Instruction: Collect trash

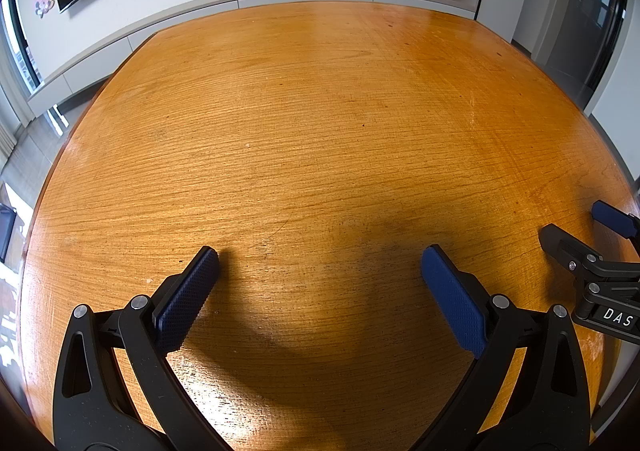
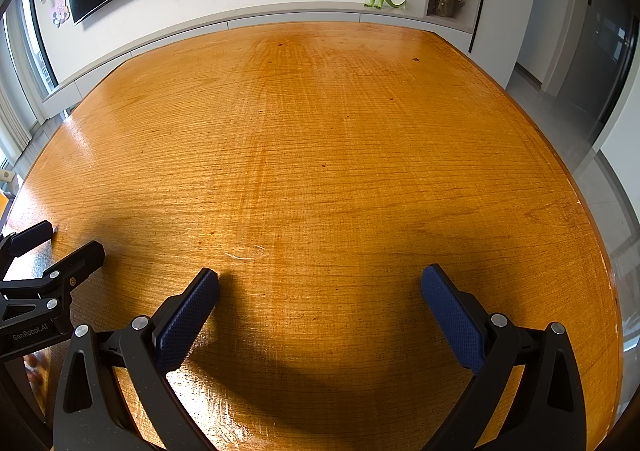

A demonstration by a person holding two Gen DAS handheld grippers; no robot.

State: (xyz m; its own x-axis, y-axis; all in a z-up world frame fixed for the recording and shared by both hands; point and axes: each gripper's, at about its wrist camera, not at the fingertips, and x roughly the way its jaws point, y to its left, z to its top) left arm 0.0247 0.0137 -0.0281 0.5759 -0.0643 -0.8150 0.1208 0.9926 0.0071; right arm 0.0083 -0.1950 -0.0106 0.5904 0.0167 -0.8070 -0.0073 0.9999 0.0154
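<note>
Left wrist view: the left gripper (image 1: 320, 263) is spread wide and empty over the bare orange-brown wooden table (image 1: 320, 111); no trash lies ahead of it. Right wrist view: the right gripper (image 2: 320, 283) gapes empty too, nothing ahead. Either collecting is finished or it has yet to begin.

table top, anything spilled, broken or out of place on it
Nothing spilled or broken shows. The wooden table carries only fine scratches, a few dark specks and a faint pale ring mark ahead of the right claw. Both the right and the left claw are open and empty.
</note>
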